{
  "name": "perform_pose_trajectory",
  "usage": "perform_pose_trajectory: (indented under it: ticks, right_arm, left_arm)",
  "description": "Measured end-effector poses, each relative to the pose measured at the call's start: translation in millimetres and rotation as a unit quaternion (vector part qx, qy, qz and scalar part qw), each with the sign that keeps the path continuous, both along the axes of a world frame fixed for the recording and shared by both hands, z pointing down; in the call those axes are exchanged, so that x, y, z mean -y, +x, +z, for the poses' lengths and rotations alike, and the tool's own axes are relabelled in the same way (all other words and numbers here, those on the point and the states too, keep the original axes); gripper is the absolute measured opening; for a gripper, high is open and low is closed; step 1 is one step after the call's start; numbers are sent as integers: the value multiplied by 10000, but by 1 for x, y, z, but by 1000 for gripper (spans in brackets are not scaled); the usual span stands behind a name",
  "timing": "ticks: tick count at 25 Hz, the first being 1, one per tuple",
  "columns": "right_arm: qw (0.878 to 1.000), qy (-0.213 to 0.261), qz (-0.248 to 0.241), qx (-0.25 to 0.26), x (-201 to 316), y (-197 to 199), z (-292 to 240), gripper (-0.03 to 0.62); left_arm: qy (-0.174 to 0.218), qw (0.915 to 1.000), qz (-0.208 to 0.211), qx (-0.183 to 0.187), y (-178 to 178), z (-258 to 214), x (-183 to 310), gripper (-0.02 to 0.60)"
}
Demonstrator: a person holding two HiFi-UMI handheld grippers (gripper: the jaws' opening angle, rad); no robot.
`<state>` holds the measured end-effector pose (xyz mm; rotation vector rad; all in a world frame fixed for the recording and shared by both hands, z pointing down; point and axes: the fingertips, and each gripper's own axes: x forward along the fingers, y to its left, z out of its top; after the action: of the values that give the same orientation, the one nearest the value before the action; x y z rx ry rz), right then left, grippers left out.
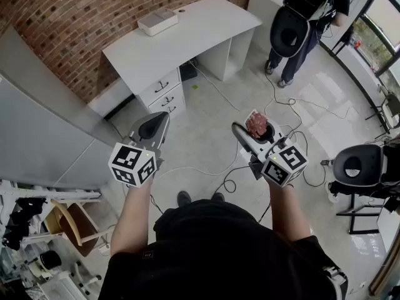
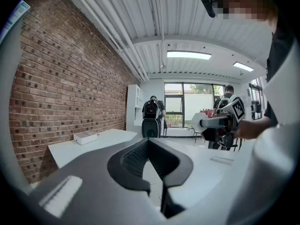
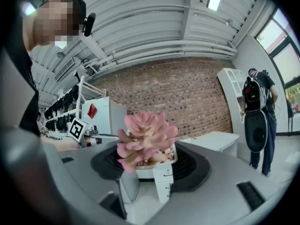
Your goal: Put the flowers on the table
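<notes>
A red brick wall (image 1: 75, 17) backs the long white desk with drawers (image 1: 187, 36), where a flat white box (image 1: 157, 21) sits near the far edge. Well apart from the desk, above the pale tiled floor (image 1: 206, 117), my right gripper (image 3: 146, 162) is clamped on the small white pot of pink succulent flowers (image 3: 145, 137), one jaw on each side of the pot. Level with it, my left gripper (image 2: 149, 142) has its jaws together, holding nothing.

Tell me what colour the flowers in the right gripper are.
The flowers are pink, in a white pot; the right gripper view shows them best.
</notes>
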<state>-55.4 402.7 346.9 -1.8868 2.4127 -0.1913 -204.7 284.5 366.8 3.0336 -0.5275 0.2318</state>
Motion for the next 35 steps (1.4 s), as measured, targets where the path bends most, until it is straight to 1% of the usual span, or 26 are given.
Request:
perform_pose_trajectory:
  ticks: [11,16,19,25,28,31,35]
  right_arm:
    - [9999,74,-110,-13,-2,16,-4,252]
    - [9997,169,-82,175,-16,36,-6,250]
    - [9996,161,-95,204,-27,49,-4,250]
    - [9993,82,-159,343,-38,59,0,250]
    - [9992,37,-208,333,-31,60,-4,250]
    - [9990,-42,-144,410,-19,67,6,250]
    - [9990,-127,-67,420,8,77,17,251]
  left_arm:
    - [-9,10000,-6,71,21,1,-6,9]
    - [-23,9999,6,108,36,4,-17,9]
    - [0,9999,-28,122,45,4,-27,9]
    - [-99,9998,-101,105,49,9,-38,9]
    - [-139,9998,-99,126,53,11,-29,9]
    - [-185,9997,-107,96,57,18,-14,9]
    - [-204,9998,-35,82,67,29,14,9]
